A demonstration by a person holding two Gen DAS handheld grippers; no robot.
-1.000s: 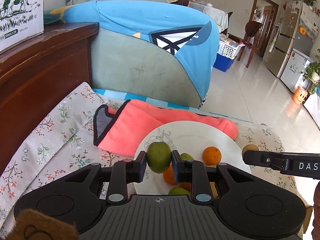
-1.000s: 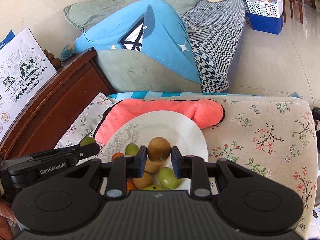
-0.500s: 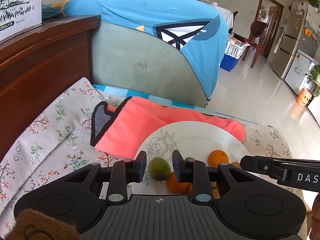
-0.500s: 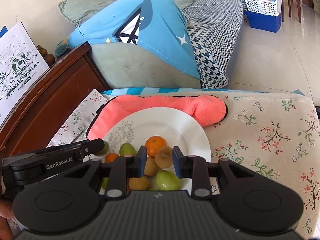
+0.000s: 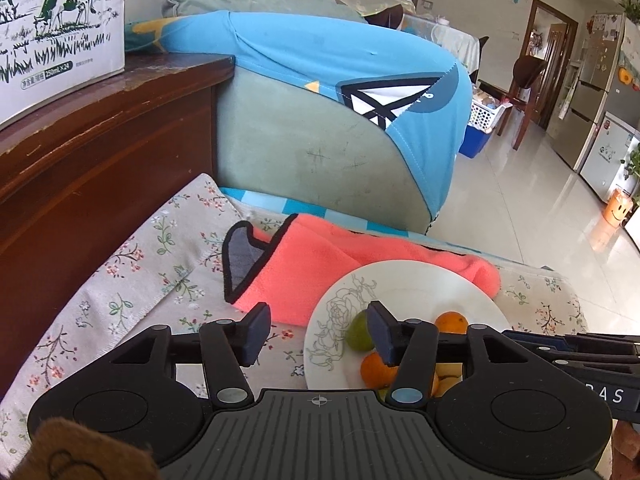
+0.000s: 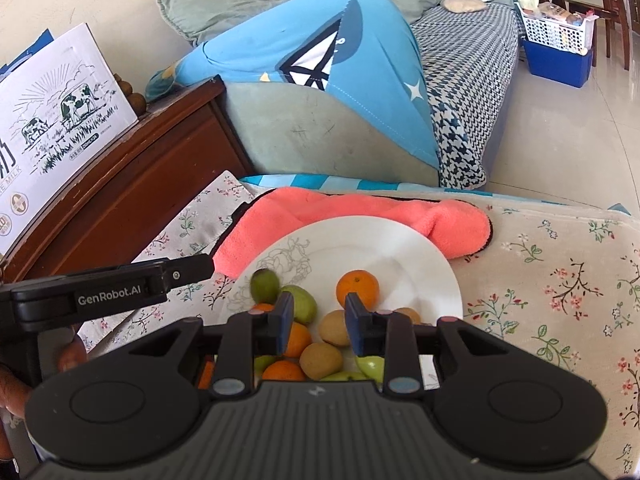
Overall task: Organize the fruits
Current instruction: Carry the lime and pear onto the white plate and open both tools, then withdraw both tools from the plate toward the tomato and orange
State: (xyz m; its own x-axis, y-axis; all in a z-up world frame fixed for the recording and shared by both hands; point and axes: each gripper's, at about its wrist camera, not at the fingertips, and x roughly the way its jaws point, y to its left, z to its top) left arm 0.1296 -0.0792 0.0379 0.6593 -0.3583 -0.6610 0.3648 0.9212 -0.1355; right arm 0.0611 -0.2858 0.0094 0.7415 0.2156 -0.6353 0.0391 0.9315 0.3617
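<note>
Green fruit (image 5: 359, 336) released, left fingers (image 5: 256, 332) apart.

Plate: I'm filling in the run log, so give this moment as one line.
left tool: jaws just opening, empty | right tool: open, empty | fruit: on plate

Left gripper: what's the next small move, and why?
Probably pull the left gripper back from the plate toward whatever fruit remains off it; none shows in either view. Its jaws have just been opening and nothing is between them. The green fruit lies loose near the plate's left rim. The right gripper hangs over the pile, also empty.
</note>
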